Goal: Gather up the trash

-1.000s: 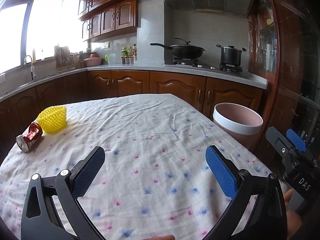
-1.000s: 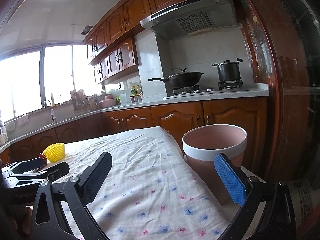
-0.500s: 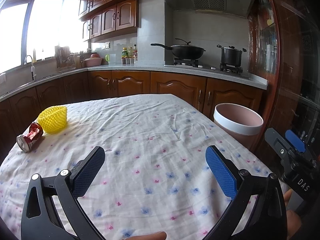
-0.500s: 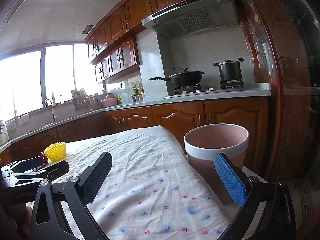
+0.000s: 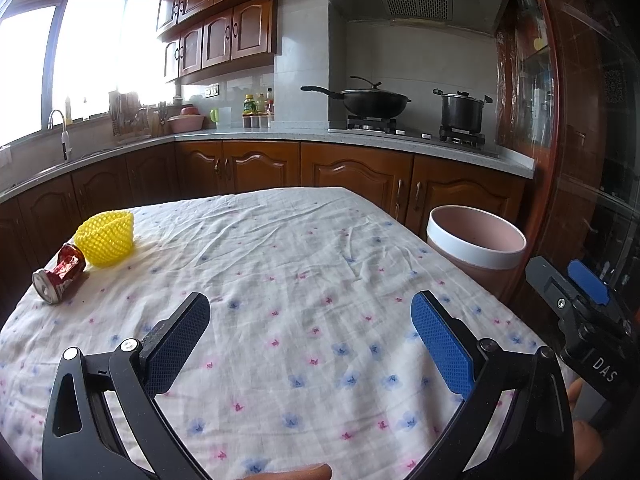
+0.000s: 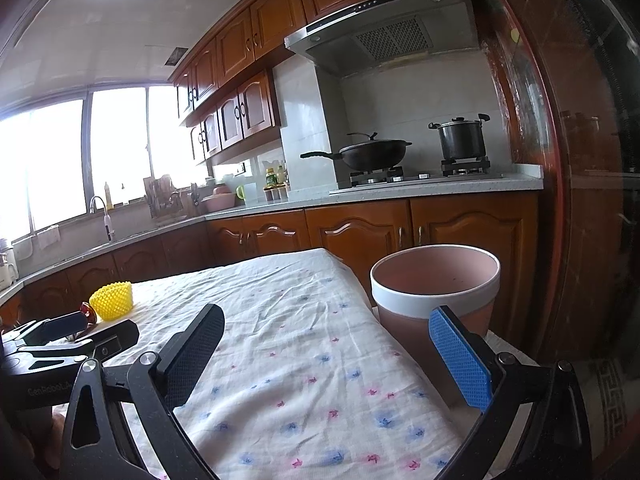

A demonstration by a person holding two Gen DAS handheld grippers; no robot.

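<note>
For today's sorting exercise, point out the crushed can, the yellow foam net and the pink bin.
crushed can [image 5: 60,276], left wrist view, on its crumpled red side.
yellow foam net [image 5: 106,236], left wrist view, on its mesh wall.
pink bin [image 6: 434,300], right wrist view, on its white band.

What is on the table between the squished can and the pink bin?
Only bare flowery tablecloth between crushed can and bin, in the left wrist view.

White tablecloth [image 5: 304,280], pink-and-blue flowers; yellow mesh cup [image 5: 106,234]; red crushed can [image 5: 60,274]; pink bin [image 5: 476,250], white-rimmed.
</note>
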